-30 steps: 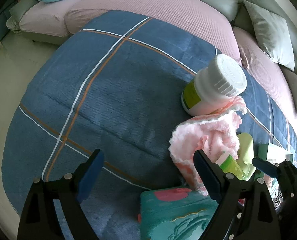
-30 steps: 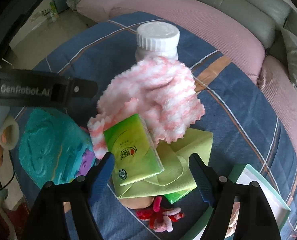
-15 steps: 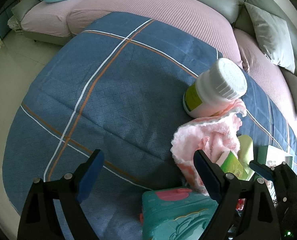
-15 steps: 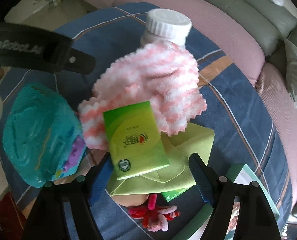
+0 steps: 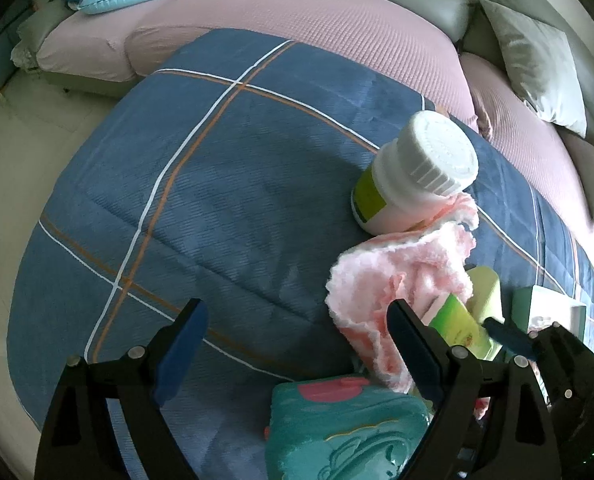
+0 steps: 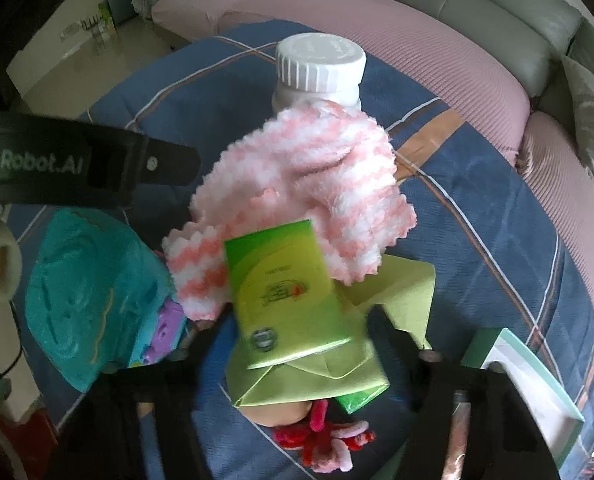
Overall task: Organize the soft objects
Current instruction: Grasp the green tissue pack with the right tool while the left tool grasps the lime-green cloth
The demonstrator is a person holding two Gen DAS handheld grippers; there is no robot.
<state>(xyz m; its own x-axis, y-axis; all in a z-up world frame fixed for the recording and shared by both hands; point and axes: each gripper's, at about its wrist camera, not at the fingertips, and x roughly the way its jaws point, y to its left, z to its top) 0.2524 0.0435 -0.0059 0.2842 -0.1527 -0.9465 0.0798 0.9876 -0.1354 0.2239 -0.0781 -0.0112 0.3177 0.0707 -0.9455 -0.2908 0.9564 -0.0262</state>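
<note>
A green tissue pack (image 6: 281,280) lies on a yellow-green folded cloth (image 6: 397,292), against a pink-and-white fluffy cloth (image 6: 297,184). My right gripper (image 6: 293,328) points down over the pack. Its jaws are closing with the pack between them, and a small gap still shows at the left finger. My left gripper (image 5: 297,312) hangs open over the bare blue quilt (image 5: 217,200), with nothing between its fingers. In the left wrist view the fluffy cloth (image 5: 397,280) and the tissue pack (image 5: 457,324) lie to its right.
A white-capped bottle (image 6: 321,64) stands behind the fluffy cloth. A teal pouch (image 6: 89,296) lies to the left, a red-and-pink plush toy (image 6: 325,440) under the yellow-green cloth, and a pale green box (image 6: 537,380) at right. A pink-covered sofa (image 5: 337,20) curves behind the quilt.
My right gripper has come closer to the tissue pack and its jaws have narrowed around it. The left gripper has not moved.
</note>
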